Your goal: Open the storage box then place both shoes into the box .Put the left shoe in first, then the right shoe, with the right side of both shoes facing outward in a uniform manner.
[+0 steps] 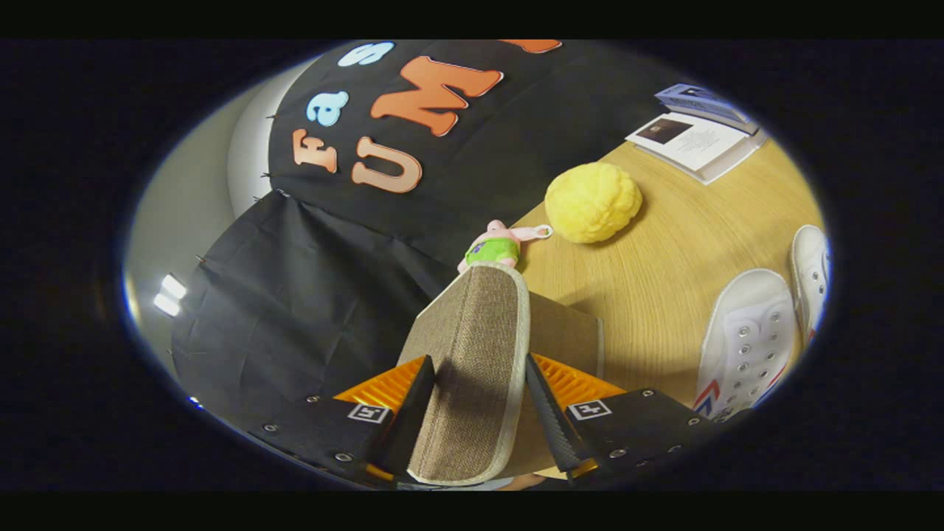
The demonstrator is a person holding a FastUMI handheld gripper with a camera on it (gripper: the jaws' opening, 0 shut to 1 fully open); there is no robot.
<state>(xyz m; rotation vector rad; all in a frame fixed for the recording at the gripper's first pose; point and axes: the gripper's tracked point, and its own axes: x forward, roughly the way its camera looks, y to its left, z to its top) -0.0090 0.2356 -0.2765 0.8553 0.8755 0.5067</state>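
Observation:
My gripper (472, 402) is shut on the lid (472, 369) of the storage box, a brown woven panel with a pale trim edge. The lid stands tilted up between my fingers, one finger (409, 413) on each face. Behind the lid shows a bit of the box's brown wall (564, 332). Two white canvas shoes lie on the wooden table to the right of my fingers: the nearer shoe (745, 339) with metal eyelets and a red and blue stripe, and the second shoe (811, 273) beside it, further right.
A yellow fluffy ball (594, 201) rests on the wooden table (664, 258) beyond the box. A small pink and green plush toy (494, 247) sits just past the lid's top edge. A stack of books and papers (697, 133) lies at the table's far side.

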